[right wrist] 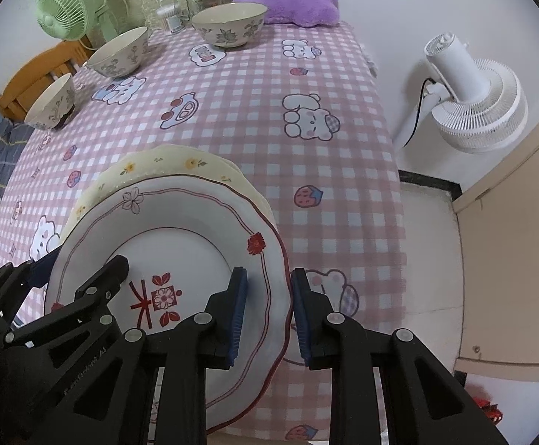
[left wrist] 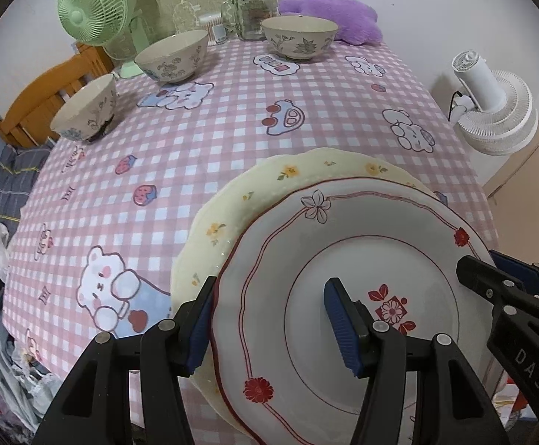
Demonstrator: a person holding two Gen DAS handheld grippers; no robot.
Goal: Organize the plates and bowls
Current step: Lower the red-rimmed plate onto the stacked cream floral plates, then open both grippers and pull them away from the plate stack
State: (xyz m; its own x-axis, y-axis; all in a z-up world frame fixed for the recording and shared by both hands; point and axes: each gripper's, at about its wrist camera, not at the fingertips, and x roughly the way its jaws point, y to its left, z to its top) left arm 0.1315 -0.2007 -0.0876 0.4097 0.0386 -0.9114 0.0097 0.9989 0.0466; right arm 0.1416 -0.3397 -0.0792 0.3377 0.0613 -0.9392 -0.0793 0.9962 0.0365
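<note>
Bowls point(left wrist: 299, 37) beyond stacked plates point(left wrist: 343, 259), claws point(left wrist: 275, 320) perhaps gripping rim.

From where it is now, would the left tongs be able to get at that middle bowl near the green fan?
Probably yes. The left tongs straddle the white plate's rim, jaws apart, so they seem free to pull away. Bare tablecloth lies between them and the middle bowl.

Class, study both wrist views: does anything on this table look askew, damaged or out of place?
Nothing is broken or spilled. The white plate sits off-centre on the yellow plate, shifted toward the near edge, so the stack is uneven. Three bowls stand upright, apart.
</note>
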